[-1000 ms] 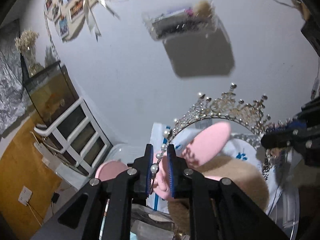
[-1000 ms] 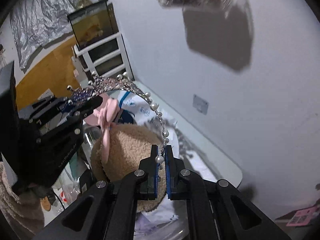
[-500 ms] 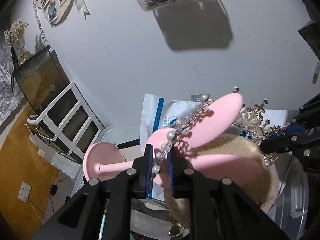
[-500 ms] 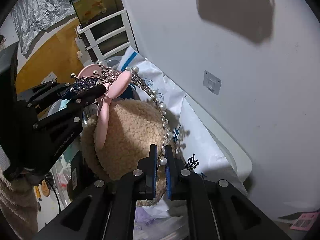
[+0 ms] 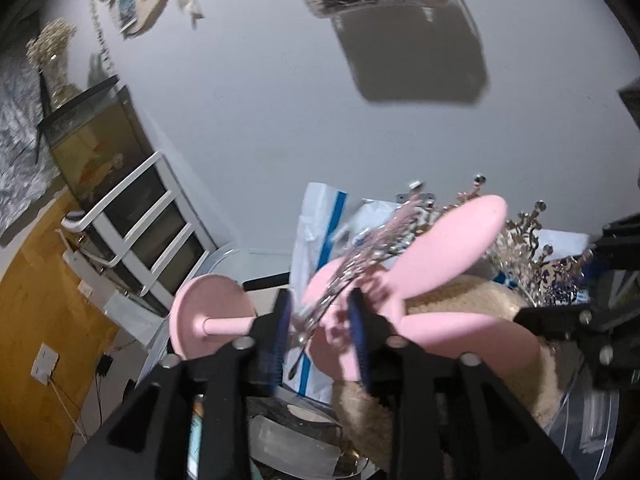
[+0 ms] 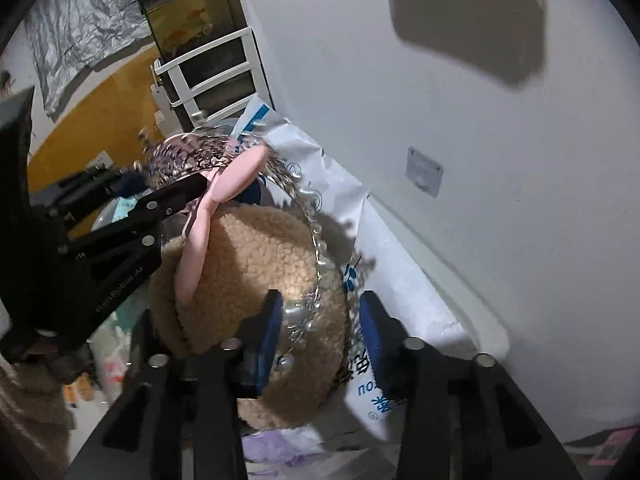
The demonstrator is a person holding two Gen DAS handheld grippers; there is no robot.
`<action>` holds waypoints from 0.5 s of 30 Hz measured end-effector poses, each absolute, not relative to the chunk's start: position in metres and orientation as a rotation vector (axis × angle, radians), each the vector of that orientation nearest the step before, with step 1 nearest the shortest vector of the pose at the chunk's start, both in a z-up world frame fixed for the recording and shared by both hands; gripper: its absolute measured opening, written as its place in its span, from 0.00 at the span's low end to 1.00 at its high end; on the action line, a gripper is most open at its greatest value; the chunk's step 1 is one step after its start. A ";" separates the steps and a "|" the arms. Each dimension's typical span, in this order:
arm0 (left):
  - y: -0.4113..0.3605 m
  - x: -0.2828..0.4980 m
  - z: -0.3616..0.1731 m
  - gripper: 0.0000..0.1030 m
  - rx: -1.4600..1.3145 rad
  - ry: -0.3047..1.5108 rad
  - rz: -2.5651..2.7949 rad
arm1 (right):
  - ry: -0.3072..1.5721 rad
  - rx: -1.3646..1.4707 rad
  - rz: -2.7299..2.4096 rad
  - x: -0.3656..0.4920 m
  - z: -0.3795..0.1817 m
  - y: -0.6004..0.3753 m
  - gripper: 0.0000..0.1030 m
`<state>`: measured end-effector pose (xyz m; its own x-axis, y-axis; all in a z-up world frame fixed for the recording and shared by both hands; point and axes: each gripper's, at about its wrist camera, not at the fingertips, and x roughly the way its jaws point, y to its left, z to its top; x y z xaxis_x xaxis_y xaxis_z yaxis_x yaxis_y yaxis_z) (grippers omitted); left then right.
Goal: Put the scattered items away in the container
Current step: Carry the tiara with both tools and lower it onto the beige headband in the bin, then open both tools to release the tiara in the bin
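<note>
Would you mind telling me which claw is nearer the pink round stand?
Left. The left claw sits right beside the pink round stand; the right claw opens over the tan fleece hat, farther off.

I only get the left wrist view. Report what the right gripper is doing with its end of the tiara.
Observer: The right gripper has its jaws opening. The pearl end of the tiara sits between the blue pads, not pinched.
Operator: Tell me what that end rests on.
Observer: It appears to lie on the tan fleece hat, with the band arching over the crown.
Operator: Say what is under the hat's near edge.
Observer: Something lilac shows there. I cannot tell what it is.
</note>
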<state>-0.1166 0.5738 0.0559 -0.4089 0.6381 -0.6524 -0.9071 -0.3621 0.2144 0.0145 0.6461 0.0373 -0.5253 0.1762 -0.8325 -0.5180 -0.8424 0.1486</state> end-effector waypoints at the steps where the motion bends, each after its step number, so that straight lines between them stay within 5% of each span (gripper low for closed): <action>1: 0.572 -0.119 0.057 0.48 -0.589 0.675 1.929 | 0.522 -1.233 2.372 0.014 0.038 0.645 0.40; 3: 0.569 -0.122 0.060 0.62 -0.599 0.656 1.944 | 0.521 -1.224 2.372 0.015 0.040 0.644 0.42; 4: 0.567 -0.123 0.061 0.73 -0.599 0.649 1.952 | 0.526 -1.219 2.377 0.016 0.042 0.644 0.49; 7: 0.562 -0.119 0.065 0.86 -0.571 0.651 1.964 | 0.516 -1.211 2.406 0.016 0.047 0.639 0.77; 15: 0.551 -0.110 0.073 0.95 -0.551 0.647 1.992 | 0.476 -1.197 2.453 0.014 0.060 0.622 0.78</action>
<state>-0.1101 0.5508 0.0727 -0.4596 0.6431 -0.6125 -0.8803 -0.4212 0.2183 0.0143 0.6215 0.0595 -0.5714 0.1776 -0.8012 -0.4643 -0.8750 0.1372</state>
